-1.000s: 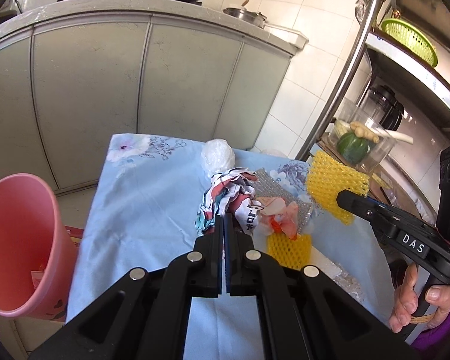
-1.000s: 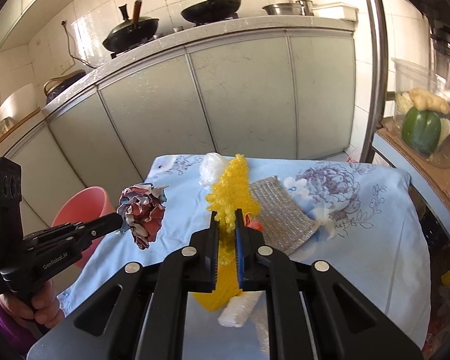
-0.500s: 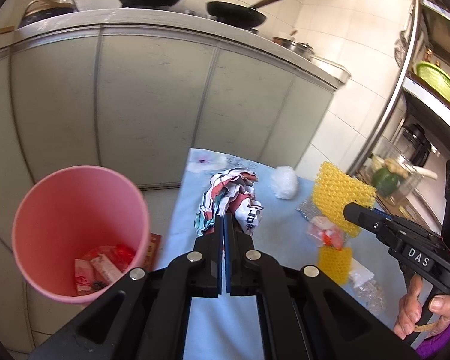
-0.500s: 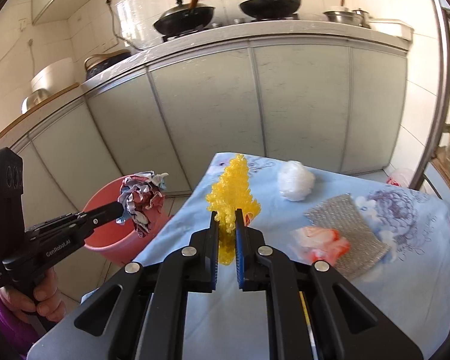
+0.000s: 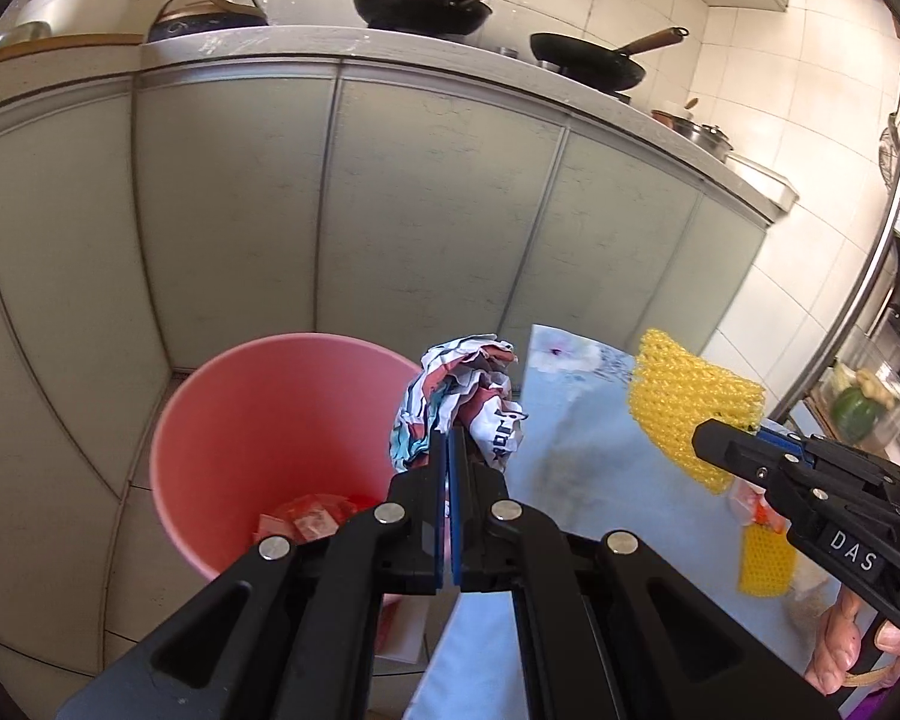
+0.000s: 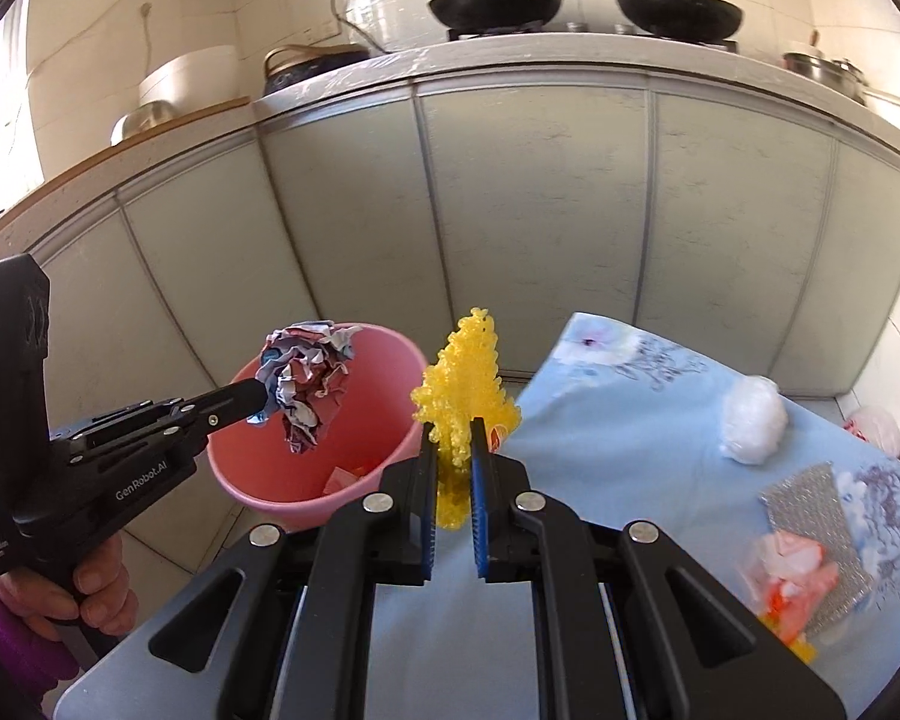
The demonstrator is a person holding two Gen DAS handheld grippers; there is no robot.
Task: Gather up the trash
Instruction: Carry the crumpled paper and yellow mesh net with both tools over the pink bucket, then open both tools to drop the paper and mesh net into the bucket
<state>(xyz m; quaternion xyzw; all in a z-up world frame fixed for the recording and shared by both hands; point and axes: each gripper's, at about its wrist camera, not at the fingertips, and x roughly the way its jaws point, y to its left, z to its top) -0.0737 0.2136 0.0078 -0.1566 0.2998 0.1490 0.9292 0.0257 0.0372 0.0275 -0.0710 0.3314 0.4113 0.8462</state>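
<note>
A pink bucket (image 5: 258, 420) (image 6: 384, 378) stands on the floor left of the table, with red and white scraps at its bottom. My left gripper (image 5: 447, 438) (image 6: 258, 399) is shut on a crumpled printed paper wad (image 5: 462, 396) (image 6: 309, 384), which hangs over the bucket's mouth near its right rim. My right gripper (image 6: 453, 438) (image 5: 705, 438) is shut on a yellow foam net (image 6: 465, 384) (image 5: 687, 402), held above the table's left edge beside the bucket.
On the blue flowered tablecloth (image 6: 618, 420) lie a white plastic ball (image 6: 750, 420), a silver mesh pad (image 6: 810, 516), an orange-white wrapper (image 6: 792, 570) and another yellow net (image 5: 765, 558). Grey cabinets (image 5: 438, 210) with woks on top stand behind.
Both grippers swung left with their loads, from over the table's middle toward the bucket. The paper wad now hangs over the bucket's mouth; the yellow net has reached the table's left edge.
</note>
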